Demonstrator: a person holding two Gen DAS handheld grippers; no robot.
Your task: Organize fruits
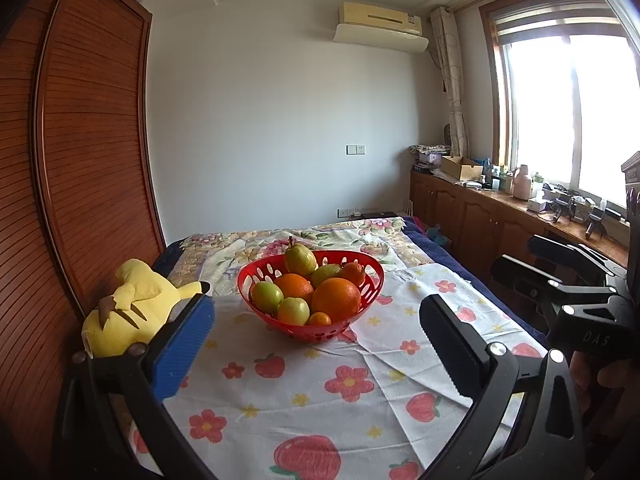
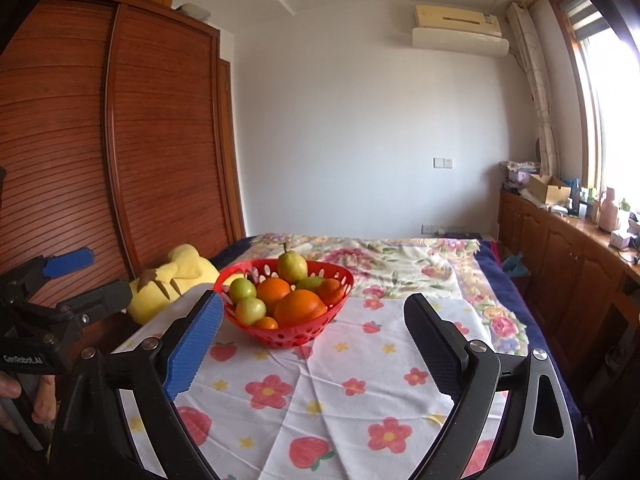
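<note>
Ahead of both pairs of fingers, well apart from their tips, the red basket [image 1: 310, 292] sits on the strawberry-print cloth [image 1: 304, 392] with every visible fruit already heaped inside it. You hold your left gripper [image 1: 316, 344] with its jaws spread wide and nothing between them; the blue pad [image 1: 186, 344] and the black pad [image 1: 452, 348] frame the basket from a distance, so the basket lies beyond and between the fingers, slightly toward the blue side. Your right gripper [image 2: 316, 348] is likewise spread and empty, and from its view the basket lies beyond the fingertips and closer to the blue finger [image 2: 196, 348] than to the black one [image 2: 434, 348].

The pile looks deliberate: the two oranges, the large orange [image 1: 336, 298] among them, sit low in the front and middle, the smaller green fruits [image 1: 267, 296] fill the near edge, and the pear [image 1: 299, 259] stands on top at the back with its stem up, probably because the lighter piece rides best on the rounder ones. Both grippers point gently down across the bed and stand off from the basket, which suggests you have nothing left to carry; I see no loose fruit on the cloth. The yellow plush toy [image 1: 128, 308] lies just outside your left gripper's blue finger, clear of the basket.
</note>
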